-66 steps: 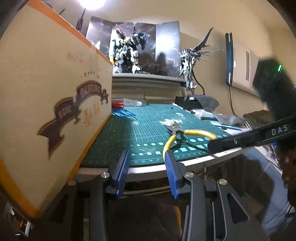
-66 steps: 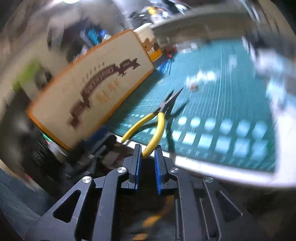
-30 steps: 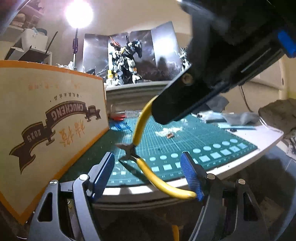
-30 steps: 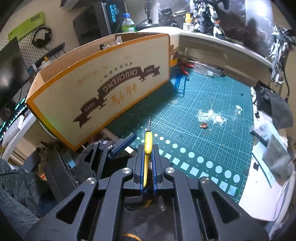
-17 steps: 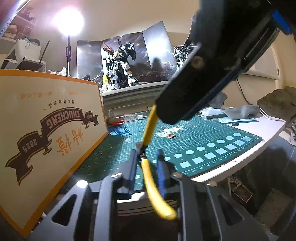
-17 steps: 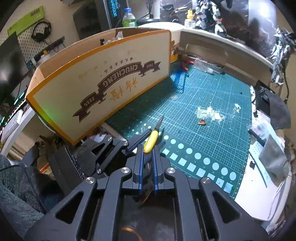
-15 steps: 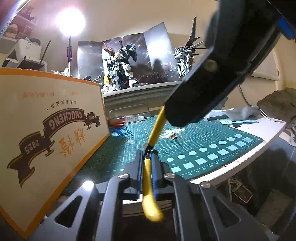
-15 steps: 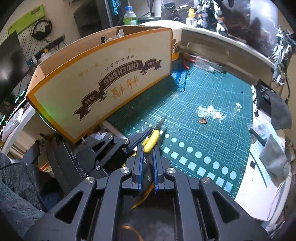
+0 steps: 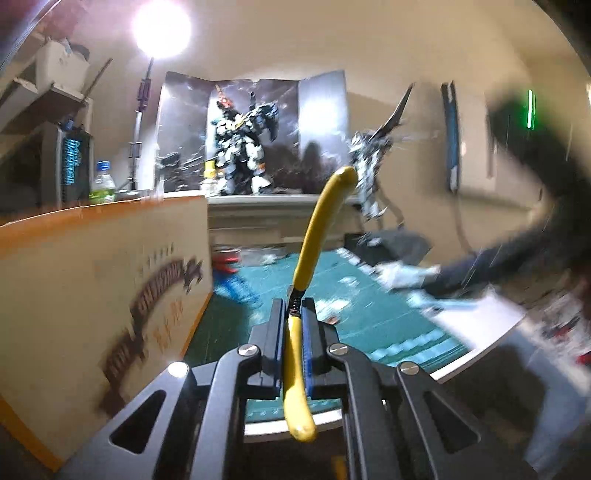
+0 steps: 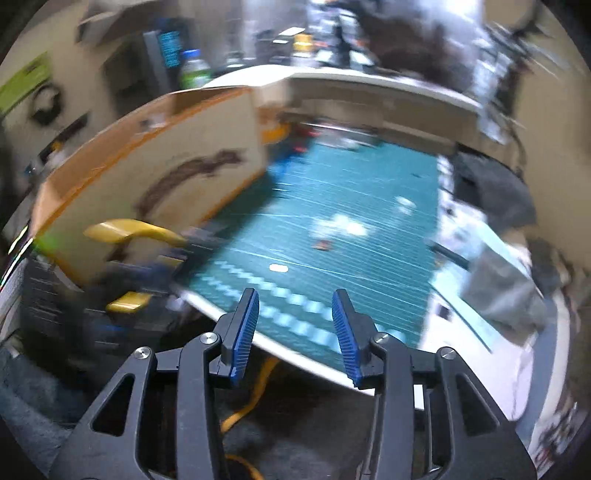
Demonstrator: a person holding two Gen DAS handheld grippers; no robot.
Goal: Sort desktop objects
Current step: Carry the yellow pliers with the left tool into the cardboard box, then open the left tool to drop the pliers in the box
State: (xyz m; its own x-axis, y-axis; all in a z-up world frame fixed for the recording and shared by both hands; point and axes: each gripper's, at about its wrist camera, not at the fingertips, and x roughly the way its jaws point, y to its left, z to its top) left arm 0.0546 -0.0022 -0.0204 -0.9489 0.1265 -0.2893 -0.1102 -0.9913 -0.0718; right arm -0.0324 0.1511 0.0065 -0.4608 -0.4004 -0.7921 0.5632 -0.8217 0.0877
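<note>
A round lamp [image 9: 161,31] blazed at the upper left of the left wrist view, blown out to white with a soft halo on the beige wall. Both fisheye pictures bent strongly toward dark vignetted corners. Motion blur smeared the green cutting mat [image 10: 332,206] and the cardboard box [image 10: 155,166]; the near jaws stayed sharp.

Our left gripper [image 9: 293,325] is clamped tight on one yellow handle of the pliers [image 9: 321,221], its blue pads [image 9: 307,350] pressing either side while it points only slightly downward. Our right gripper [image 10: 295,328] tilts steeply down, its jaws opening with nothing between the blue pads [image 10: 245,328]. In the left wrist view it shows only as a dark blur.
</note>
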